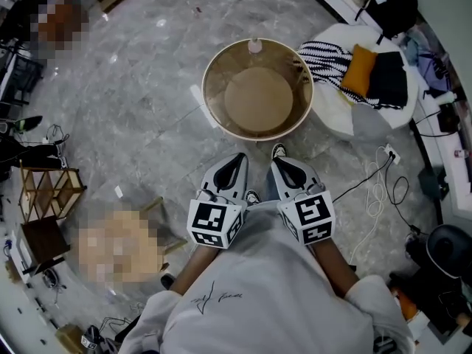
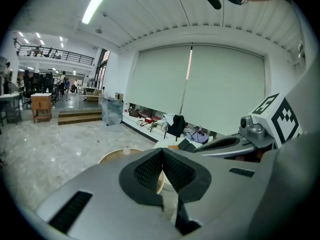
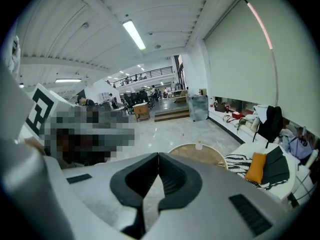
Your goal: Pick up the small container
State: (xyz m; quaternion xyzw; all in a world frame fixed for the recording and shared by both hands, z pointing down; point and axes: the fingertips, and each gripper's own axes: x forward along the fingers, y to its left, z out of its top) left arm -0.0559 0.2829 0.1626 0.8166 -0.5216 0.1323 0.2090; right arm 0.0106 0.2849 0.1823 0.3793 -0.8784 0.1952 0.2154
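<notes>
Approach comes first: the small container [image 1: 254,46] stands at the far rim of the round table [image 1: 209,98], well apart from us. We should step closer, part one pair of jaws early, and reach across the tabletop to it. We hold the left gripper [image 1: 238,161] and right gripper [image 1: 285,162] side by side near our body, tilted down toward the table, both with jaws pressed together and nothing between them.

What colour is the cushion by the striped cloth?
The cushion is orange, clearest in the head view.
</notes>
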